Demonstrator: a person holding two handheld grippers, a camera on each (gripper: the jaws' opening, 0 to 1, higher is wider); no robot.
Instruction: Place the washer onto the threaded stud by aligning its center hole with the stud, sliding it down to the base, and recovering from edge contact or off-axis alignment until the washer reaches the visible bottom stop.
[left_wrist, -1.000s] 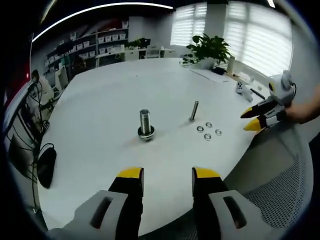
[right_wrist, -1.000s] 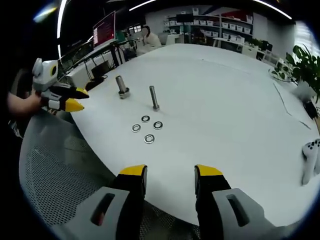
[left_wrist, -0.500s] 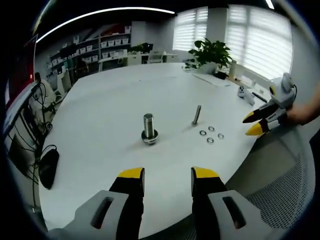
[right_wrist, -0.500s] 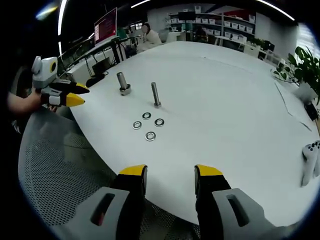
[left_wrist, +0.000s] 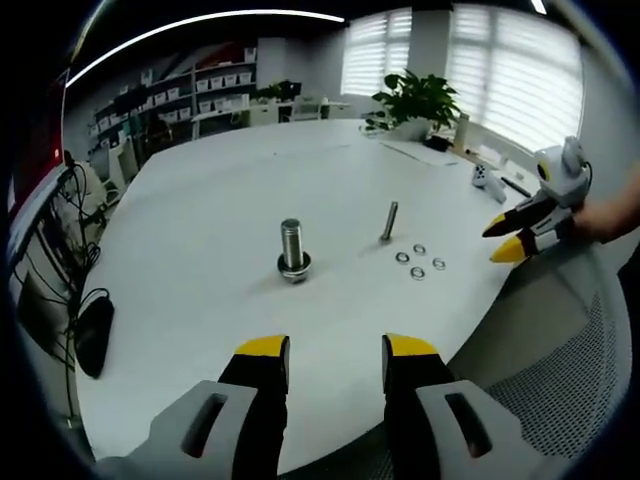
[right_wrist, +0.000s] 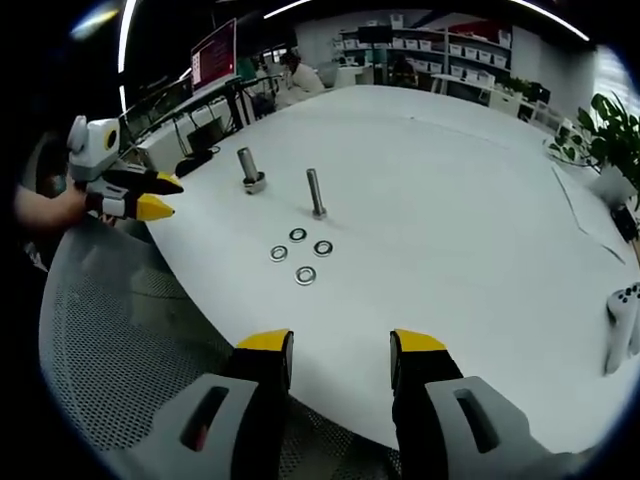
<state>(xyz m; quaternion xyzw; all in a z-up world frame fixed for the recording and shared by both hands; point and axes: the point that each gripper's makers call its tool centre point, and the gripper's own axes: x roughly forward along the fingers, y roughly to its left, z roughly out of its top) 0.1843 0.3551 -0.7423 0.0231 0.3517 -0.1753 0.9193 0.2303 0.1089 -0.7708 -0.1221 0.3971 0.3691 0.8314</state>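
Observation:
A thick threaded stud (left_wrist: 292, 248) (right_wrist: 248, 168) stands upright on the white table (left_wrist: 220, 200) with a washer at its base. A thinner stud (left_wrist: 389, 221) (right_wrist: 317, 194) stands to one side of it. Several loose washers (left_wrist: 419, 262) (right_wrist: 300, 256) lie flat in a cluster beside the thin stud. My left gripper (left_wrist: 326, 355) (right_wrist: 150, 195) is open and empty, well short of the thick stud. My right gripper (right_wrist: 340, 350) (left_wrist: 505, 240) hovers off the table edge, open and empty, on the washers' side.
A mesh chair (right_wrist: 130, 350) (left_wrist: 560, 380) sits below the table edge between the grippers. A potted plant (left_wrist: 420, 100), papers and a white controller (right_wrist: 625, 325) lie at the far side. A dark mouse-like object (left_wrist: 92, 335) rests near the left edge. Shelves and desks stand behind.
Both views shifted slightly as the hands drifted; the studs and washers stayed put. Both grippers remain open and empty.

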